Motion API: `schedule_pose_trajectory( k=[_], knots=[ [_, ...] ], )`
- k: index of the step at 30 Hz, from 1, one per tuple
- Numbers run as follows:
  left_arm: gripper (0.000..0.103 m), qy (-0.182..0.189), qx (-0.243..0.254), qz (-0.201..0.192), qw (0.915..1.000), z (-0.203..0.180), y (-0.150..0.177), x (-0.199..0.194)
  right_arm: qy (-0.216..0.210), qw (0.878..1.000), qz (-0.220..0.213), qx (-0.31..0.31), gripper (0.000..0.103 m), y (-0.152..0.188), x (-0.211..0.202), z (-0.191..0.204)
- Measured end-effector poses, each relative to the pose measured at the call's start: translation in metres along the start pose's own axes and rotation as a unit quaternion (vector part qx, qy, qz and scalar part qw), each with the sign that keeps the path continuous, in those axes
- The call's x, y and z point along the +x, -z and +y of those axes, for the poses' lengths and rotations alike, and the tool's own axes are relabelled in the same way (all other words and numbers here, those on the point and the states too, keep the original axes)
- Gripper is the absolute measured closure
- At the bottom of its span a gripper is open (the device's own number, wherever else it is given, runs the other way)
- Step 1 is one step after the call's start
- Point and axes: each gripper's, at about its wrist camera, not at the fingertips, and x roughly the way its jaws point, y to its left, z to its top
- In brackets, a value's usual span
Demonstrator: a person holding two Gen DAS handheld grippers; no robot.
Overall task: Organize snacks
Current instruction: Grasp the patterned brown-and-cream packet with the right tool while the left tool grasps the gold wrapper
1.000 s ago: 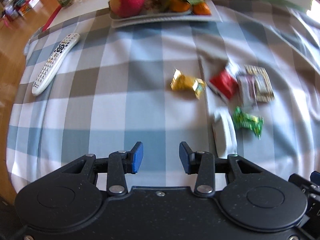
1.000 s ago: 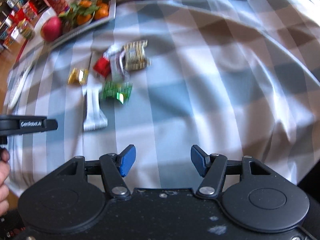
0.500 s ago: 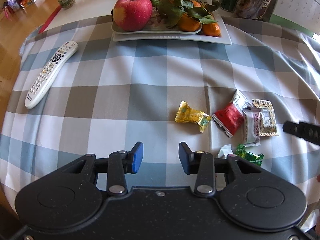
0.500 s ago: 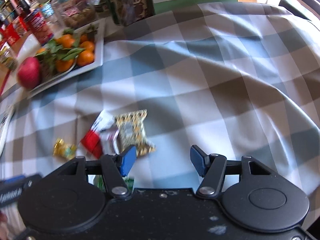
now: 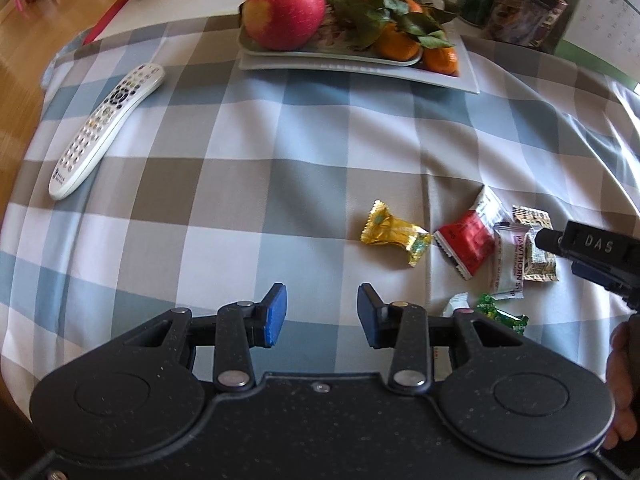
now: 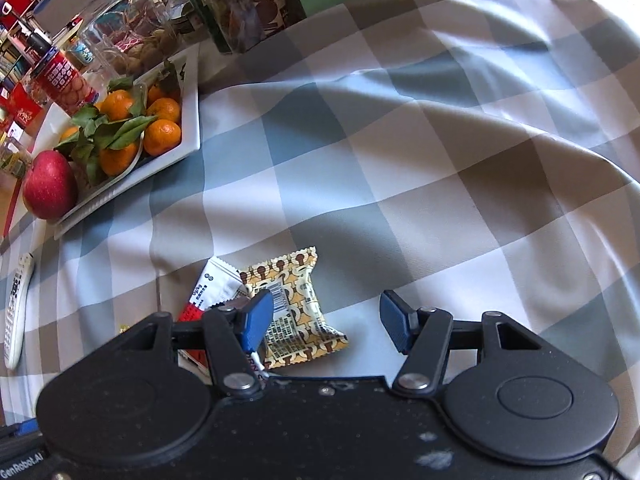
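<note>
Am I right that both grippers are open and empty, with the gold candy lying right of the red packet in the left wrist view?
Not quite. The gold candy lies left of the red packet, apart from it, as the left wrist view shows. The rest holds: the left gripper and right gripper are both open with nothing between their fingers.

Hidden or cut off:
- White bar (image 5: 456, 305): only one end shows, at 4 o'clock of the left view; rest under gripper body.
- Green candy (image 5: 500, 316): lower part covered likewise.
- Red packet (image 6: 192, 314): mostly behind the right gripper's finger.
- Remote (image 6: 16, 312): cut by the 9 o'clock edge.
- Calendar (image 5: 608, 12): cropped at 2 o'clock.
- Jar labels (image 6: 240, 12): unreadable.
</note>
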Motion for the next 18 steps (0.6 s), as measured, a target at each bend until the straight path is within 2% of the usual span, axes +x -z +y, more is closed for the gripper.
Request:
schedule_pose_trajectory(
  k=[11,18],
  knots=[
    [0.054,0.008,-0.018,0.011,0.9998,0.005,-0.001,0.002,0.02,0.998,-0.022,-0.049,0.041,0.008,0.009,0.023],
    [0.054,0.013,-0.025,0.011,0.9995,0.01,-0.002,0.002,0.031,0.996,-0.012,-0.077,0.041,0.016,0.018,0.032]
  ],
)
